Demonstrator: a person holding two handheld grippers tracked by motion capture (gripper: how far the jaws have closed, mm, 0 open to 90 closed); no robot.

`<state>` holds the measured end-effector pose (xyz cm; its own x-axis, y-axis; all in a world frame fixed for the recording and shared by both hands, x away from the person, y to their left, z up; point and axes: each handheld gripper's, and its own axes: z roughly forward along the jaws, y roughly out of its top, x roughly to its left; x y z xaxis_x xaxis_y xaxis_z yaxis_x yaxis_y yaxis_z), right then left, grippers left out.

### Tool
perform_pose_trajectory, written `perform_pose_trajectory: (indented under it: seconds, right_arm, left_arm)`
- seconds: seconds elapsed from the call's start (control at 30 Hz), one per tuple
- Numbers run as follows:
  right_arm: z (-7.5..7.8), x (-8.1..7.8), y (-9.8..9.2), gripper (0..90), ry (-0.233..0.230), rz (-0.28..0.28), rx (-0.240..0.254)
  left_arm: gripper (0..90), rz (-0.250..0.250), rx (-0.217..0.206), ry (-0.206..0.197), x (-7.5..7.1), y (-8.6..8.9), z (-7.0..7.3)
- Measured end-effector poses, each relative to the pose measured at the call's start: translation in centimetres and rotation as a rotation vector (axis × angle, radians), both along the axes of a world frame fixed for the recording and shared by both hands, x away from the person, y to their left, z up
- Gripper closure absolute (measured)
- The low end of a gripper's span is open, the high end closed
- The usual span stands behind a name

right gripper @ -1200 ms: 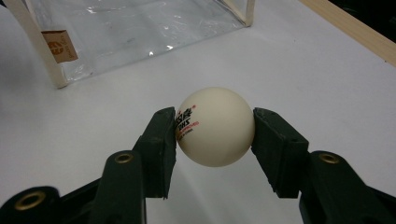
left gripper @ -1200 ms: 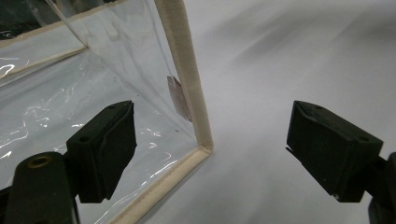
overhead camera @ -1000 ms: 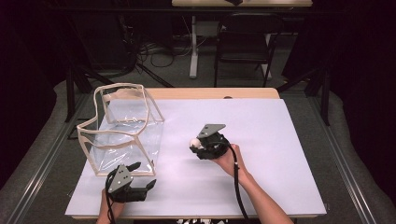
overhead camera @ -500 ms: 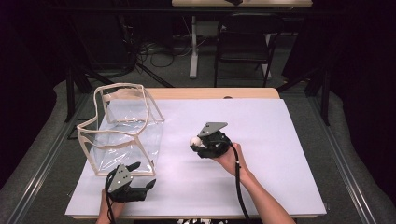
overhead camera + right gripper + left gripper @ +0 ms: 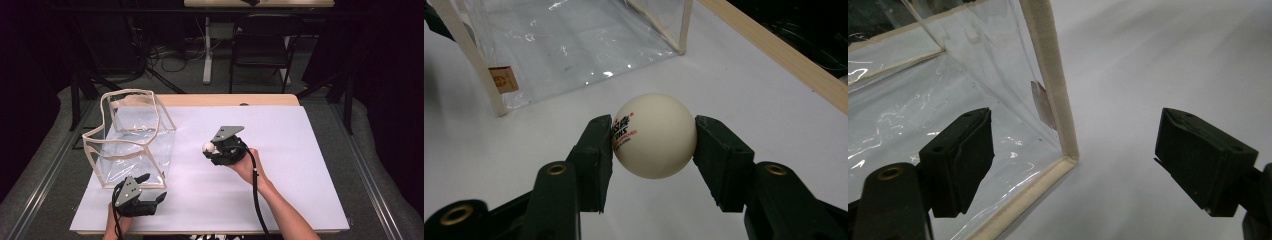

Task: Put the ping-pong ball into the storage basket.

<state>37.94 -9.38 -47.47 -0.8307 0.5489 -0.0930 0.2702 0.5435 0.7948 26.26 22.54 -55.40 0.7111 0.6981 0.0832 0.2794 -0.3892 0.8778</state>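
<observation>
— Where was the small white printed ping-pong ball (image 5: 654, 136)?
— Clamped in the right claw (image 5: 209, 149) above the white worktop (image 5: 300, 150).
— And the left claw (image 5: 153, 189)?
— Spread wide (holding nothing), beside the clear cream-edged plastic bag (image 5: 131, 137).

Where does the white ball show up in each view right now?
High view: white ball centre, at the right gripper tip.
Right gripper view: ball centre, clamped between both jaws.
Left gripper view: not in it.
Shared landmark: clear bag with cream trim.
</observation>
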Motion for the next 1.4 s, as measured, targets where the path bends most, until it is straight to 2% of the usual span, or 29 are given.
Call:
perform_pose_trajectory:
  seconds: [0.4,0.87,1.4]
  right_arm:
    - [1.2,0.3,0.4,50.6,-0.001,0.014,-0.008]
    - [3.2,0.7,0.7,50.6,-0.026,0.020,-0.014]
    - [4.2,1.8,0.7,50.6,-0.025,0.011,-0.013]
  left_arm:
    - [16.2,-0.002,0.002,-0.001,-0.1,0.1,0.1]
    - [16.2,-0.005,0.000,-0.002,-0.1,0.0,0.0]
    - [16.2,-0.006,0.001,-0.001,-0.1,-0.1,0.0]
